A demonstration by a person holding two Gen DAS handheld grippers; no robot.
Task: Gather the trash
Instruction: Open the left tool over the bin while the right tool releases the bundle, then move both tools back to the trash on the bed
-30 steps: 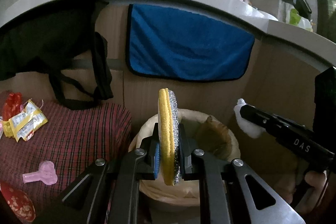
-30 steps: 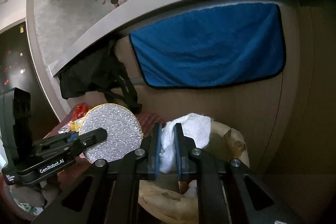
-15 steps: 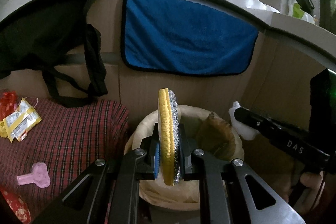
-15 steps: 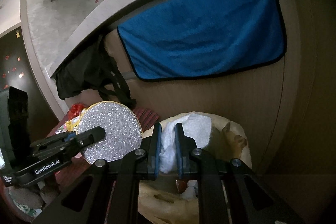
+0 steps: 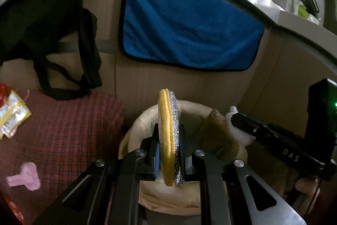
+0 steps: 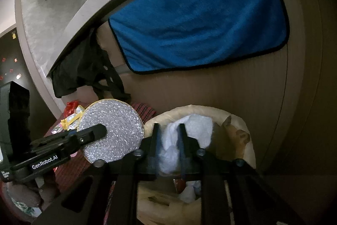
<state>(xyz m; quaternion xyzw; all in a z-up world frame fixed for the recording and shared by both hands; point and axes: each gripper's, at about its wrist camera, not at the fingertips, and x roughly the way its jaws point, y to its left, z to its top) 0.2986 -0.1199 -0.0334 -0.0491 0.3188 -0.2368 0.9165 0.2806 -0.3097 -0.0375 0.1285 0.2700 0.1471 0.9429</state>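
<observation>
One round scouring pad [image 5: 168,136] sits between the left hand-held gripper [image 5: 168,153]'s just-loosening jaws; the right hand-held gripper [image 6: 167,140]'s jaws have just been parting around one white wad [image 6: 189,136].

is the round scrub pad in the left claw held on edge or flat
On edge: the round scrub pad stands upright between the left claw fingers, yellow rim facing the camera.

Each camera sits just behind its own jaws, tilted downward at close range. Both face the lined trash bin [image 5: 134,132] [image 6: 248,153] below the blue towel [image 5: 189,28] [image 6: 200,20]; the left-hand view looks from the bin's left, the right-hand from nearer its right.
</observation>
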